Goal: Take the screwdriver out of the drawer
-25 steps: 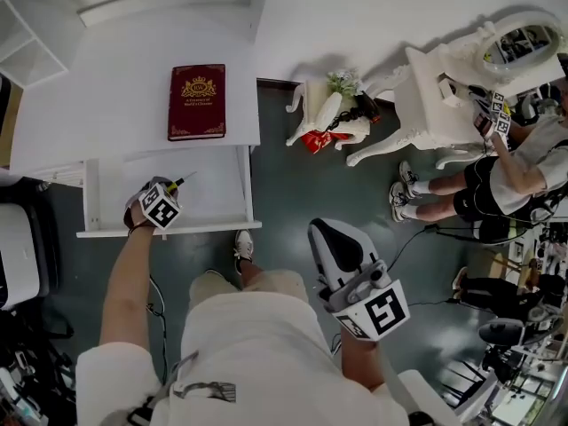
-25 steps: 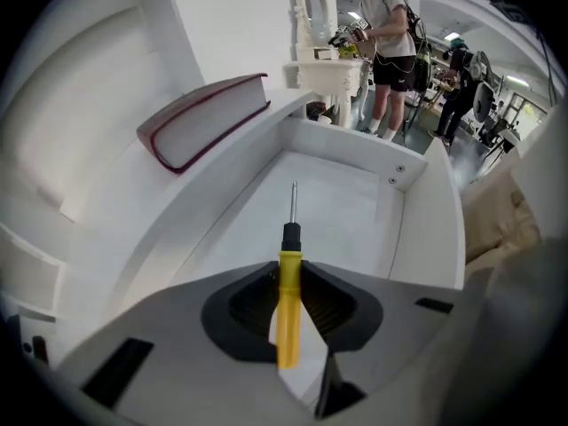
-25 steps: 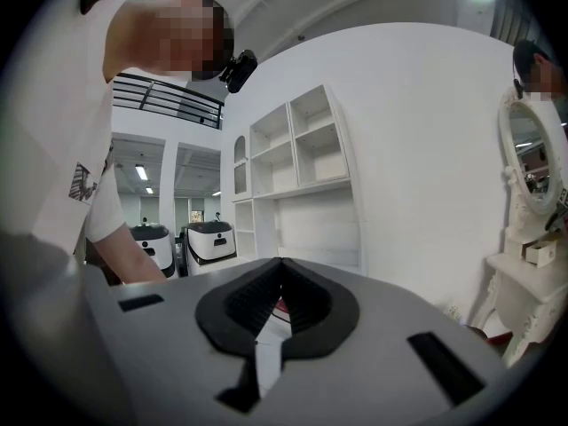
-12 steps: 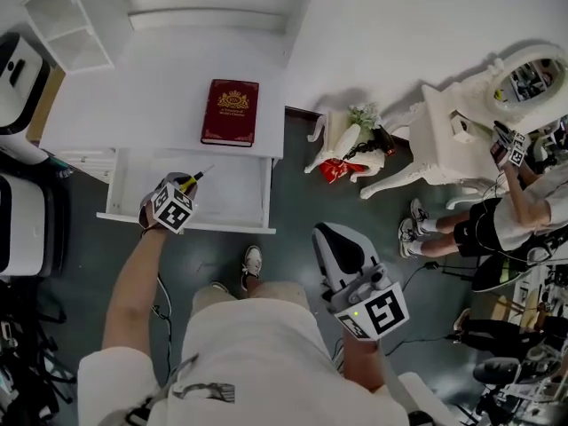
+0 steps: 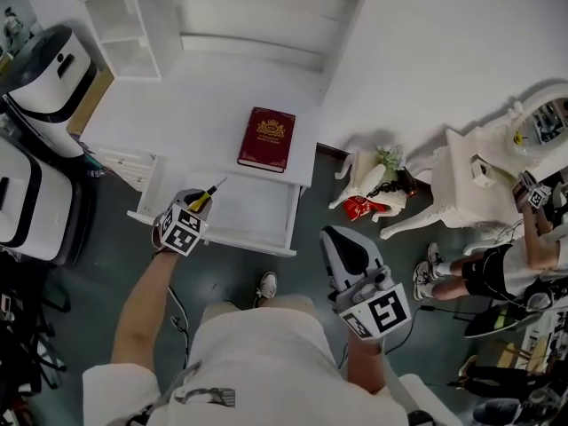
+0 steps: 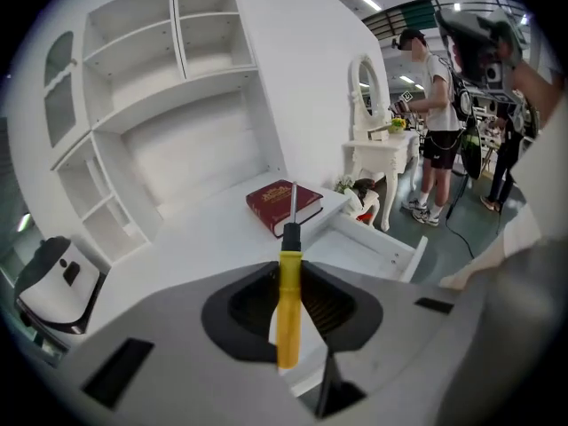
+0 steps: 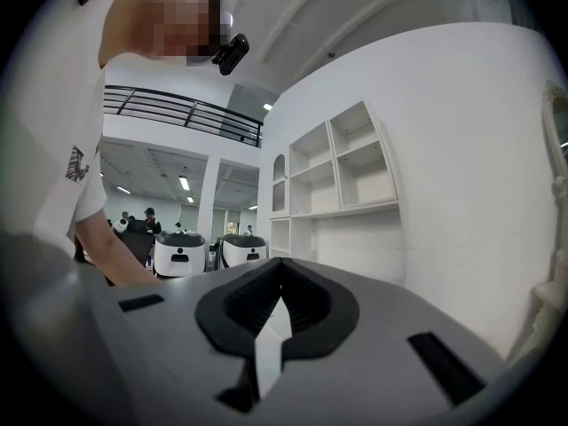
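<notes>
In our left hand, the left gripper (image 5: 195,207) is clenched on the screwdriver (image 6: 288,300). Its jaws press the yellow handle from both sides, and the black collar and metal shaft stick out straight ahead of them. The tool touches nothing but the gripper. The open white drawer (image 5: 235,238) lies below and a little to the right of these jaws. Just beyond the shaft's tip, a dark red book (image 5: 267,138) lies flat on the white desk top (image 5: 177,122). Further right, well apart from the drawer, we hold the right gripper (image 7: 281,269) pointing level toward the white shelving. Its jaws are closed together with nothing between them.
</notes>
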### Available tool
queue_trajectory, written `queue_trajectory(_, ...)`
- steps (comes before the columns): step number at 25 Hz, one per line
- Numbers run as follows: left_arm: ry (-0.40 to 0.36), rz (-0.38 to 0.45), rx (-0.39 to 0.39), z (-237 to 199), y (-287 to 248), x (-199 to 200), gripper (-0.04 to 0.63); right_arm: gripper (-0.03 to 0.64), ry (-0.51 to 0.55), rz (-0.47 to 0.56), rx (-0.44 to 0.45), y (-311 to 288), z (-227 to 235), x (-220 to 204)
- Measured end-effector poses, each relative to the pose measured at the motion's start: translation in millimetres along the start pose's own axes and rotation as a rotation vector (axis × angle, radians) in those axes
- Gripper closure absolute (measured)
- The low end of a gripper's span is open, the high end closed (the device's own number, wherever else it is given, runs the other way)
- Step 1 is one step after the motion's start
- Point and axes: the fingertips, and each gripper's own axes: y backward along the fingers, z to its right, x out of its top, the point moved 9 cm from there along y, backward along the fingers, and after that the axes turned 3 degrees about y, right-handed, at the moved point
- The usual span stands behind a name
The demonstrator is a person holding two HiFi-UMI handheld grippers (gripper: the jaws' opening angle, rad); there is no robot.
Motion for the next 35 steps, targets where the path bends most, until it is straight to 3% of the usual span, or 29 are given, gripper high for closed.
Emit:
queue_trajectory(8,0.101,0.135,0.083,-4,38,18,0.515,0.607,-0.007,0.016,0.017,-15,15,-4)
queue_trajectory(20,0.306,0.212,0.173,-10,64,10,0.515,0.607,0.01,0.05,0.049,-46,45,1)
queue_trajectory(35,0.383,0.403,0.366,-39,143,39,0.515,0.607,0.051,0.083,0.092,-78,83,6)
